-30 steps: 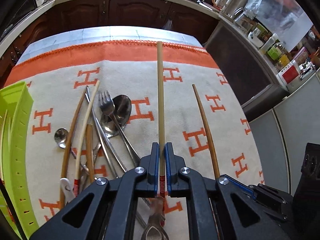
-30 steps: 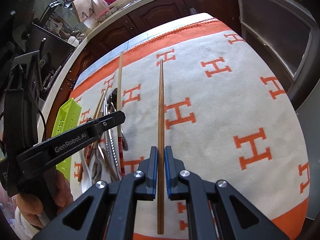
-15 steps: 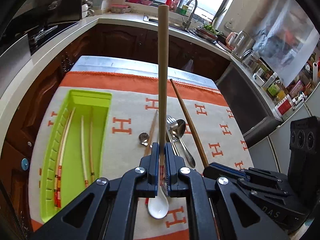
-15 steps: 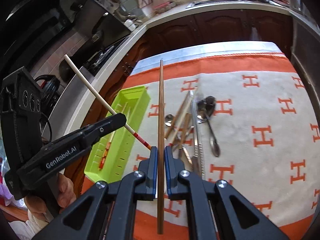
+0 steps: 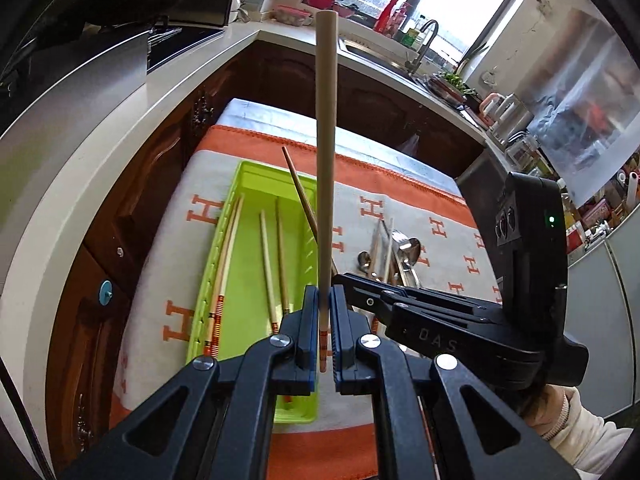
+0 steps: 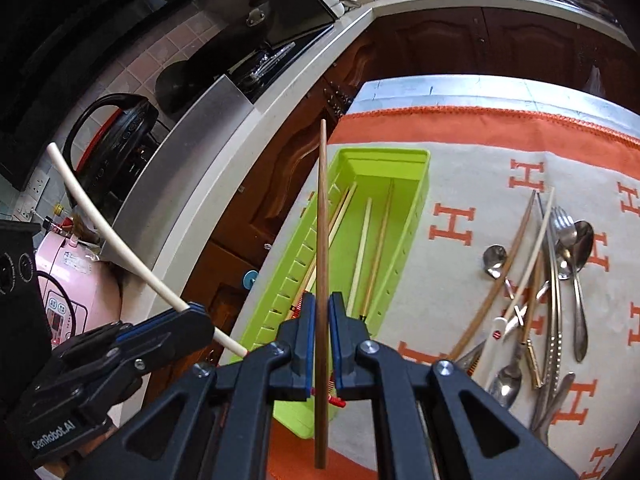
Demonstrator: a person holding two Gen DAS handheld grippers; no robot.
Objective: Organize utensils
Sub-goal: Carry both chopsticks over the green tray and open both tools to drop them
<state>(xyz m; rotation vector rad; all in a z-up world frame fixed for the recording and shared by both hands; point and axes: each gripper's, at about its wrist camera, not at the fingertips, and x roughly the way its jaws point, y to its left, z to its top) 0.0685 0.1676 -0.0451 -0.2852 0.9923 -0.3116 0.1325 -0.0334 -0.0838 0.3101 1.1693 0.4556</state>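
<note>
The left gripper (image 5: 325, 332) pinches one pale chopstick (image 5: 325, 152) pointing toward twelve o'clock, likely aligned lengthwise for the green tray (image 5: 208, 280) beneath, where four chopsticks lie. The right gripper (image 6: 319, 344) pinches one dark chopstick (image 6: 321, 240) likewise. At three o'clock, loose cutlery (image 6: 556, 280) waits on the cloth (image 6: 452, 184).

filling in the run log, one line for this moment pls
left claw: shut on pale chopstick | right claw: shut on brown chopstick | both over green tray

The green tray's (image 5: 224, 248) near end hides behind the left claw (image 5: 323, 320).
</note>
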